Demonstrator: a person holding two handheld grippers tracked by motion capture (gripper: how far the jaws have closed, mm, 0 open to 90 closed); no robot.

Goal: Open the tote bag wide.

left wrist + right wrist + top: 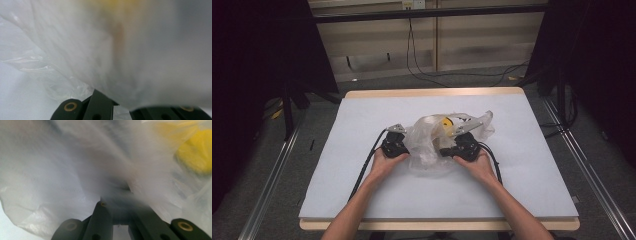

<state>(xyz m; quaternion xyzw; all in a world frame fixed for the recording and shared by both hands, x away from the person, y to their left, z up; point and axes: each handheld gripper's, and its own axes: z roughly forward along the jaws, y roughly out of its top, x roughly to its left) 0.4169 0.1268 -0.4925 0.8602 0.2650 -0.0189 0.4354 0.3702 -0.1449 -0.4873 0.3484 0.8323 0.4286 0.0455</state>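
Observation:
A crumpled clear plastic bag (432, 142) lies on the middle of the pale blue table mat (362, 195), with a yellow object (445, 121) inside near its far side. My left gripper (404, 146) is at the bag's left edge. In the left gripper view its jaw tips are buried in the film (100, 50), shut on it. My right gripper (450, 150) is at the bag's right side. Its jaws (117, 205) close together on gathered film (62, 170), and the yellow object (195, 155) shows through farther off.
Both forearms come in from the near table edge (437, 223). The mat has free room left, right and behind the bag. Dark curtains stand at both sides, metal rails (272, 175) run along the floor, and cables (452, 75) lie beyond the far edge.

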